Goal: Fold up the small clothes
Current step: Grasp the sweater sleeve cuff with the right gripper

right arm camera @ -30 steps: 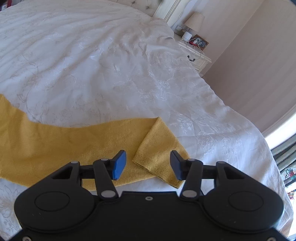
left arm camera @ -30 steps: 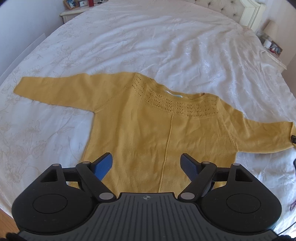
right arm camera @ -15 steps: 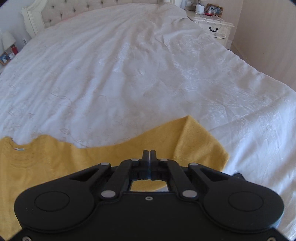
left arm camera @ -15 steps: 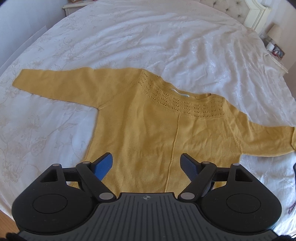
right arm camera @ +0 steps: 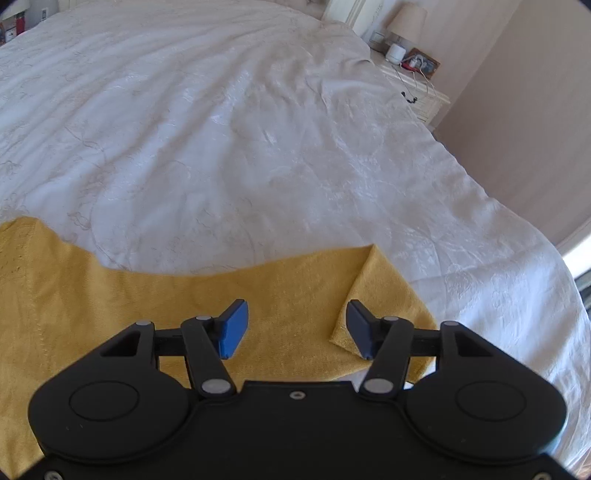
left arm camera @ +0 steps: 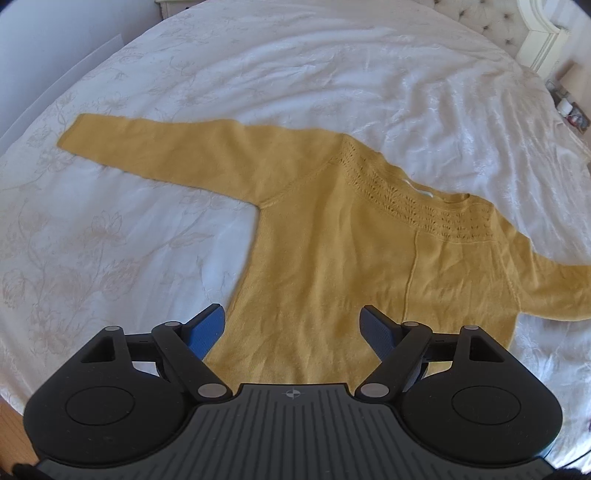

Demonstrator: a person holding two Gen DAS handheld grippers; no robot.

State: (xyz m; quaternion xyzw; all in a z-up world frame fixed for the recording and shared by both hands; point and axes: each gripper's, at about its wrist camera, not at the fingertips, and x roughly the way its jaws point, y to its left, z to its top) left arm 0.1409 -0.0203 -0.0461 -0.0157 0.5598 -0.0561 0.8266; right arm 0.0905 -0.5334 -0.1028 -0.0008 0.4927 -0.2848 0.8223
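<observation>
A mustard-yellow knitted sweater (left arm camera: pixel 332 258) lies flat, front up, on a white bedspread (left arm camera: pixel 258 74) with a faint floral pattern, its hem toward the bed's near edge and its openwork neckline (left arm camera: pixel 417 210) toward the tufted headboard (left arm camera: pixel 491 18). One sleeve (left arm camera: pixel 155 147) stretches straight out toward the bed's left side. The other sleeve (right arm camera: pixel 221 295) runs toward the right side, and its cuff (right arm camera: pixel 380 295) is turned back over itself in a triangular flap. The left tool (left arm camera: pixel 291 328) hovers above the sweater's lower body, released, its blue-padded jaws spread wide with nothing between them. The right tool (right arm camera: pixel 295 328) hangs over the folded cuff, its jaws opening; the flap's edge lies just beside the right-hand pad, but neither pad presses the knit. A bedside cabinet (right arm camera: pixel 417 88) with a lamp (right arm camera: pixel 406 18) stands beyond the bed's far right corner.
</observation>
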